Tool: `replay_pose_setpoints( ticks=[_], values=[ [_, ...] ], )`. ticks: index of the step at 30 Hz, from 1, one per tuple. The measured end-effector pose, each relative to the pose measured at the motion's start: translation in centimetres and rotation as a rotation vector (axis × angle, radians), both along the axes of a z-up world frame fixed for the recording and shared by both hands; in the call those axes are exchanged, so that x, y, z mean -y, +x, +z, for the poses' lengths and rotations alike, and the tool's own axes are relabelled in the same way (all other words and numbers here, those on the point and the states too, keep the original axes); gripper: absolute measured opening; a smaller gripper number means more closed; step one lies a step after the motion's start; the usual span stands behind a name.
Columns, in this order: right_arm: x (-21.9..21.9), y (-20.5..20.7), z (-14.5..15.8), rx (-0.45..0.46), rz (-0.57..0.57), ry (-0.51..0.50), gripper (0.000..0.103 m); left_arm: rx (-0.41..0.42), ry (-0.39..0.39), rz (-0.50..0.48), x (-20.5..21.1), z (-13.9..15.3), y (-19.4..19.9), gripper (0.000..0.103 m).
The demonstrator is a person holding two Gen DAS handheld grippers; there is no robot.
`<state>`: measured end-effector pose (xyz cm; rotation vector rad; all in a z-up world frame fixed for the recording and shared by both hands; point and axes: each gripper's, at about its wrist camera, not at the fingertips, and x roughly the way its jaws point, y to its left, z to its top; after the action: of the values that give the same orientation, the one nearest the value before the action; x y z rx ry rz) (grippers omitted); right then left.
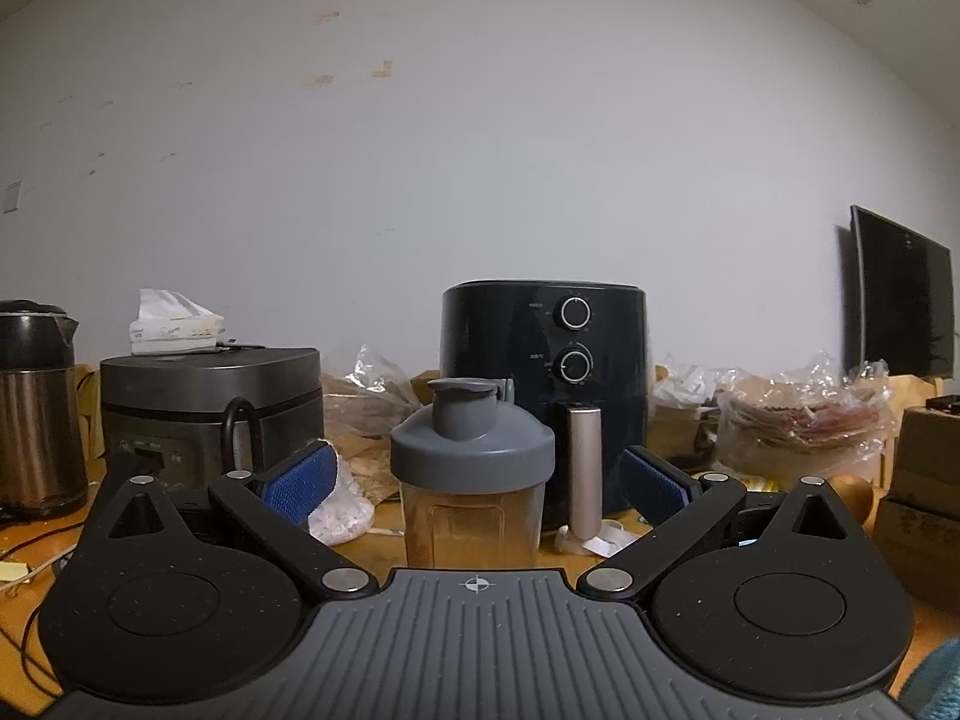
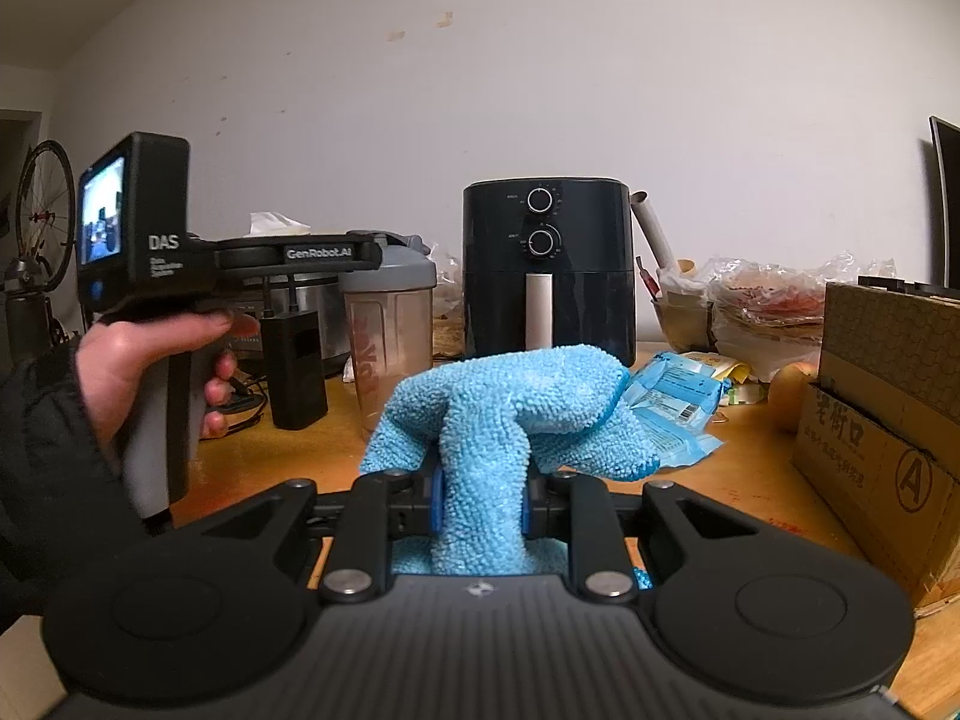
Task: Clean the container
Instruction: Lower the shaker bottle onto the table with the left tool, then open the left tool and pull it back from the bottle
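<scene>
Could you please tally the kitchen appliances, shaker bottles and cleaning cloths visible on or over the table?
Appliances: 3 (kettle, rice cooker, air fryer)
Shaker bottles: 1 (shaker)
Cloths: 1 (blue cloth, clamped in the right gripper)
Total: 5

Left tongs (image 1: pixel 477 474): jaws spread wide, blue pads (image 1: pixel 300 480) well apart, pointing level, nothing pressed between the pads. In the right wrist view the left tongs show side-on, held by the person's left hand (image 2: pixel 138 360) wrapped round the grey pistol handle, thumb on top, fingers curled round the front, dark sleeve (image 2: pixel 42 468) at the wrist. Right tongs (image 2: pixel 480 501): jaws nearly closed, pinching a light blue microfibre cloth (image 2: pixel 510 408) between the blue pads, tilted slightly down. The cloth bunches up ahead of the fingertips. Right hand itself not visible.
</scene>
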<state>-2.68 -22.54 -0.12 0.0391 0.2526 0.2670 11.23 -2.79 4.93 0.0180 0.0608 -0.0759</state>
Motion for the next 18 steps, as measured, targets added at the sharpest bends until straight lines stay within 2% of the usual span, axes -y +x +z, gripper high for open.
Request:
replay_pose_setpoints(
  ticks=[18],
  values=[
    [0.4,-0.7,0.2,0.011,-0.008,0.012,0.02,-0.1,-0.007,0.077,1.3,-0.6,-4.2,0.103]
  ],
)
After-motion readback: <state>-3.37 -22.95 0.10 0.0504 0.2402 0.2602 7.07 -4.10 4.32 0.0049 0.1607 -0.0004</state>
